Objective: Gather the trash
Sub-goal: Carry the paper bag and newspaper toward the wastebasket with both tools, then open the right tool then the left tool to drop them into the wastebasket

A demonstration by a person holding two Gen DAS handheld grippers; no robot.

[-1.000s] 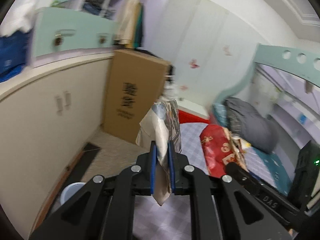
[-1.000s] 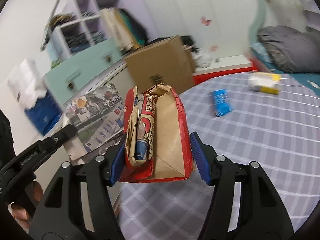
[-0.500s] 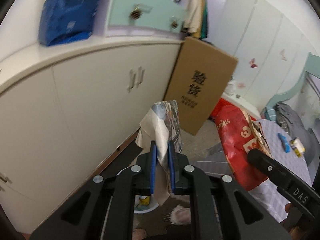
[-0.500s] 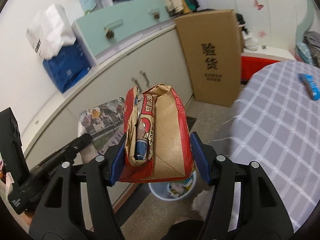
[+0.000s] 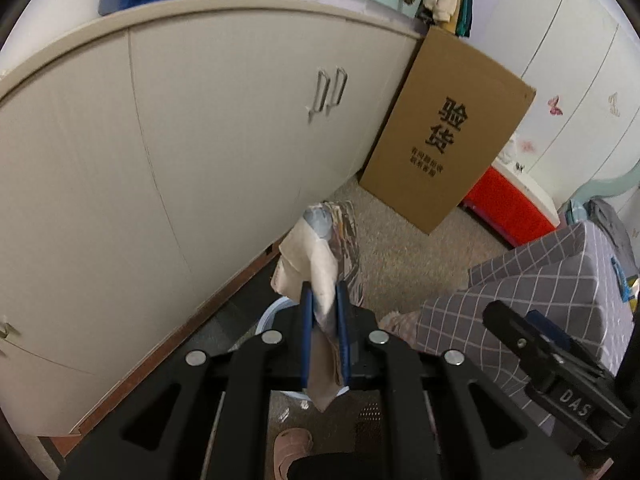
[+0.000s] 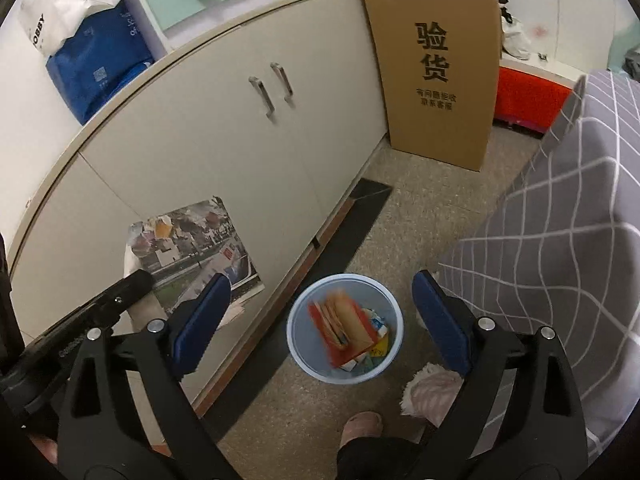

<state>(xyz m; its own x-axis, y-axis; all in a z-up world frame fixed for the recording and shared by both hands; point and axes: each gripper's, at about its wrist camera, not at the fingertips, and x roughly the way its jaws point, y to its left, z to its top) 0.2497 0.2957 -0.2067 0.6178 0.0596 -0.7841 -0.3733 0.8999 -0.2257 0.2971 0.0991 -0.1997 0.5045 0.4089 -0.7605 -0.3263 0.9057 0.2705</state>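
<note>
While right hand-held gripper [image 6: 322,306] opens empty above bin [image 6: 298,344], left hand-held gripper [image 5: 325,300] pinches printed paper [image 5: 320,264]

One bin [image 6: 345,372], one cardboard box [image 6: 436,64], two claws, one printed paper [image 5: 320,264], two cabinet handles.

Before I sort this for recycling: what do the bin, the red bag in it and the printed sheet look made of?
Bin: looks like smooth pale blue plastic, with a thin moulded rim.
Red bag: probably paper, brown and matt inside, creased flat.
Printed sheet: paper, photo-printed, maybe glossy; it is folded and creased in the left hand-held gripper.
</note>
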